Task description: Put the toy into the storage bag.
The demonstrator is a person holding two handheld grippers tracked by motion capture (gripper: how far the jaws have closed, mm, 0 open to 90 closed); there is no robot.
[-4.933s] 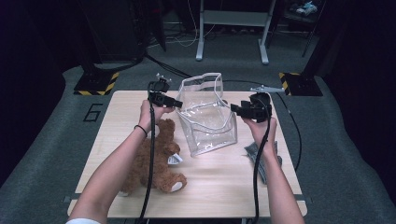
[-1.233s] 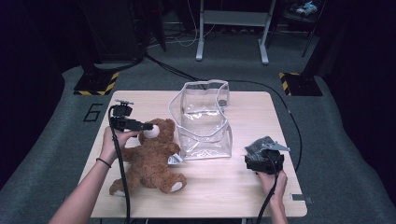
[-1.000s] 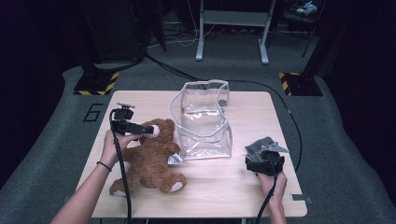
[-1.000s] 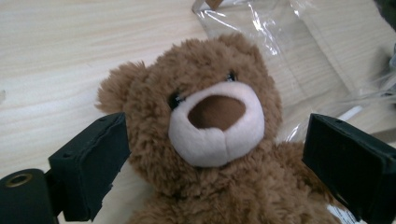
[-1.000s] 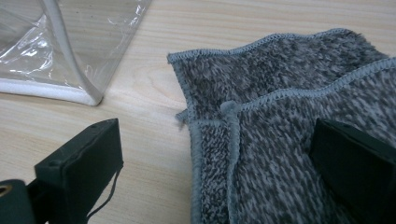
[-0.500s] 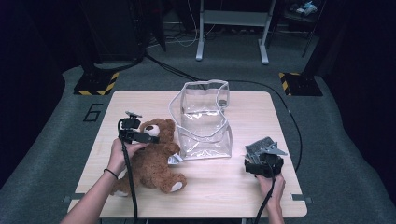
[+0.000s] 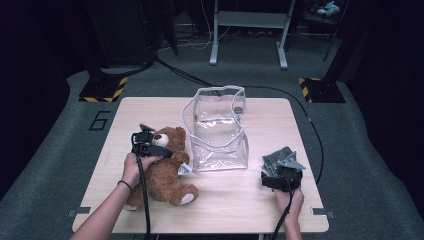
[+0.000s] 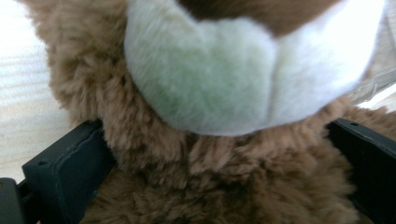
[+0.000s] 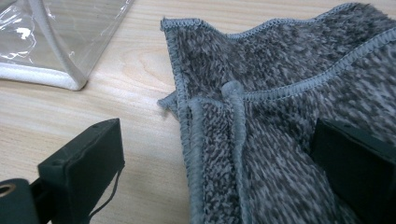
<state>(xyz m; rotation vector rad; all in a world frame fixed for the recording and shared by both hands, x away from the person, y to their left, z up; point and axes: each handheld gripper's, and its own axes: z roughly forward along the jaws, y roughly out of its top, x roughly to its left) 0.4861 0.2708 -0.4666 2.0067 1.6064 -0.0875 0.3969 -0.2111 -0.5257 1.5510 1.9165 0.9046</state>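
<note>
Dark floor and cabling surround a pale wooden bench [image 7: 150,107], on which the work is laid out in easy reach. At its left lies a brown teddy bear [image 7: 165,172] on its back, head toward the far edge, just beside a clear plastic bag [image 7: 217,132] that stands upright in the middle with its mouth open upward, probably so that things can be dropped in from above. The left gripper [image 7: 150,146] sits at the bear's neck; in the left gripper view its jaws are spread wide on either side of the fur below the white muzzle [image 8: 233,70], having just been opening, and the pads do not yet seem to squeeze. That narrow spot looks like a sensible place to clamp a soft toy. At the bench's right, well apart from the bear, the right gripper [image 7: 280,177] rests over a grey cloth [image 9: 289,93], jaws wide, one on bare wood and one on the cloth, apparently waiting its turn.
</note>
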